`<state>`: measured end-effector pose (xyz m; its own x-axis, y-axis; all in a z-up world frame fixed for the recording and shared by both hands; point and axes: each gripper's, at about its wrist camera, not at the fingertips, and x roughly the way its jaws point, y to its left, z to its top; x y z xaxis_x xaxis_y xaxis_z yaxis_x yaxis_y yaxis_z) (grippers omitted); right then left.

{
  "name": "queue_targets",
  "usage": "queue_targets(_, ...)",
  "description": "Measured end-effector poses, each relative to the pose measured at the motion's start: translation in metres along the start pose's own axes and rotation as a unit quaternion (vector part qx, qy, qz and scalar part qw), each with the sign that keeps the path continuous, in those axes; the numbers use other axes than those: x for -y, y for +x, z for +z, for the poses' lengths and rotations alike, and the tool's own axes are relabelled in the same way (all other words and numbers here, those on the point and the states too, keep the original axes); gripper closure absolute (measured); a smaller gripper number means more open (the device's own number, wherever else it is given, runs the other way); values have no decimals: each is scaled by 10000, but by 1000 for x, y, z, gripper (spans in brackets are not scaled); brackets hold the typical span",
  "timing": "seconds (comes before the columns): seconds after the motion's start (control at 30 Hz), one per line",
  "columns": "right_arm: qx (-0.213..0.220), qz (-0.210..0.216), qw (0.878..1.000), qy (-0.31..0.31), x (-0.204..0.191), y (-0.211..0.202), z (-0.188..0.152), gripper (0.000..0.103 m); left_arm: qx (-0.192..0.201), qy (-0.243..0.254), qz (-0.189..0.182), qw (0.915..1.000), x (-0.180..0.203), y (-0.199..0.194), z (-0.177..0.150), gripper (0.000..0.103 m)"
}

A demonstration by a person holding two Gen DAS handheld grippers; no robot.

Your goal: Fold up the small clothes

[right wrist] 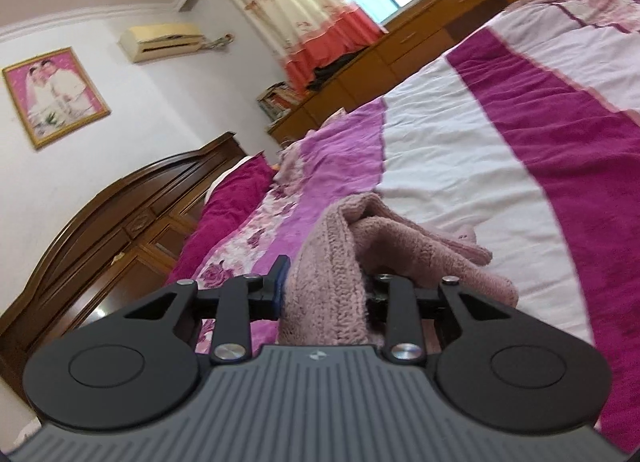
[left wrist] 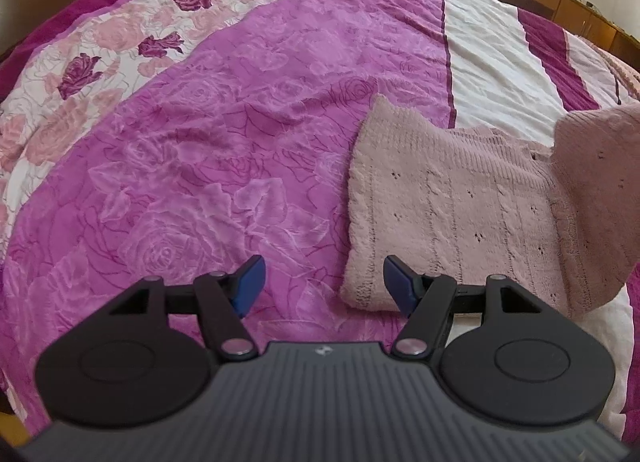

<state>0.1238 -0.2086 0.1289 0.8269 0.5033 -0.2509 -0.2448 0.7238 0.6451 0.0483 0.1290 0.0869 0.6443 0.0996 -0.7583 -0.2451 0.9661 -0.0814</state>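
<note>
A pink knitted sweater [left wrist: 448, 202] lies on the bed, its flat part spread over the magenta rose bedspread [left wrist: 208, 150]. Its right side [left wrist: 600, 182] is raised off the bed and folds over toward the middle. My left gripper [left wrist: 323, 266] hovers open above the sweater's near left corner, with nothing between its blue pads [left wrist: 250, 282]. In the right wrist view my right gripper [right wrist: 326, 282] is shut on a thick bunch of the sweater [right wrist: 328, 246], held up above the bed. The knit hides its right pad; the rest trails down onto the white stripe.
The bedspread [right wrist: 520, 166] has white and dark magenta stripes to the right. A dark wooden headboard [right wrist: 132, 214] stands at the bed's end, with low wooden cabinets [right wrist: 400, 46] along the far side under a curtained window [right wrist: 304, 2]. A wall air conditioner [right wrist: 164, 40] hangs above.
</note>
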Motion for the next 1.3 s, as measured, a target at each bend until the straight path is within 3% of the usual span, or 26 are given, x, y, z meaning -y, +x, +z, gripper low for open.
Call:
queue_targets(0.33,-592,442,9970,-233,-63,48,-46,70,73,-232,114,9996,-35,-4,-3,36)
queue_targets(0.53,-1223,529,9897,-517,-87,90,-93,83,43,-451,146,9989,-56,-1,-7,36)
queue_targets(0.77,-1546,400,9837,-829,-100,105,-131,83,45,-570,154,9982,-70,-1,-9,36)
queue_targets(0.87,-1498,312,9854,-751,-94,97,-128,80,75,-578,113,9982,-70,-2,-8,36)
queue_targets(1.03,-1251,159,9907,-506,-76,70,-112,54,145,-612,-123,9979,-61,-4,-2,36)
queue_targets(1.3,-753,-638,9939,-487,-43,25,-90,42,309,-216,-421,9984,-20,-5,12,36)
